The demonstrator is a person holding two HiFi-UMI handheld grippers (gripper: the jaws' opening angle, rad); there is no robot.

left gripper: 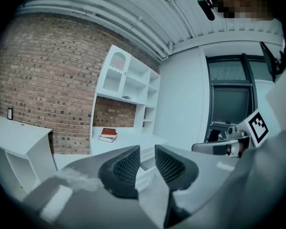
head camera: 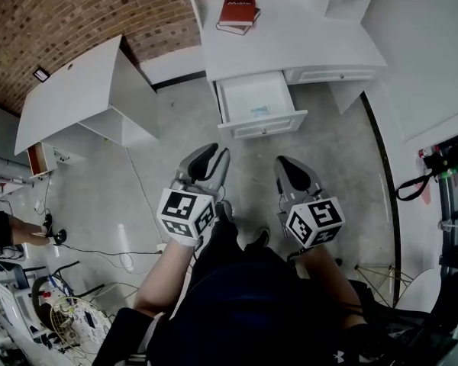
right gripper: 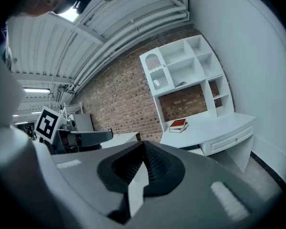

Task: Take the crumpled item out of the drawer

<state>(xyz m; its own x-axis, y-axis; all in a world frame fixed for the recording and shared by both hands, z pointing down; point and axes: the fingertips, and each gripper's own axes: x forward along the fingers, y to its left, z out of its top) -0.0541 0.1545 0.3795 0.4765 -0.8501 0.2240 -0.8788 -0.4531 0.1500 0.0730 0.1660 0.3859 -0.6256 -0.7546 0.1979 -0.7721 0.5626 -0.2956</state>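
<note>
The drawer (head camera: 264, 125) juts open from the white worktop (head camera: 305, 40) at upper centre. The crumpled item (head camera: 261, 111), small and pale, lies near the drawer's front wall. Bare floor (head camera: 343, 158) separates the drawer from both tools at mid-frame. The left tool (head camera: 211, 157) has its jaws apart and empty. The right tool (head camera: 288, 168) has its jaws together on nothing. The lettering on the red book (head camera: 238, 12) is too small to read.

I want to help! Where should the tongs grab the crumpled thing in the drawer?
Probably from above: the open drawer has walls blocking the sides. Pinch the crumpled item across its middle, near the front wall. It's too small here to choose finer.
</note>
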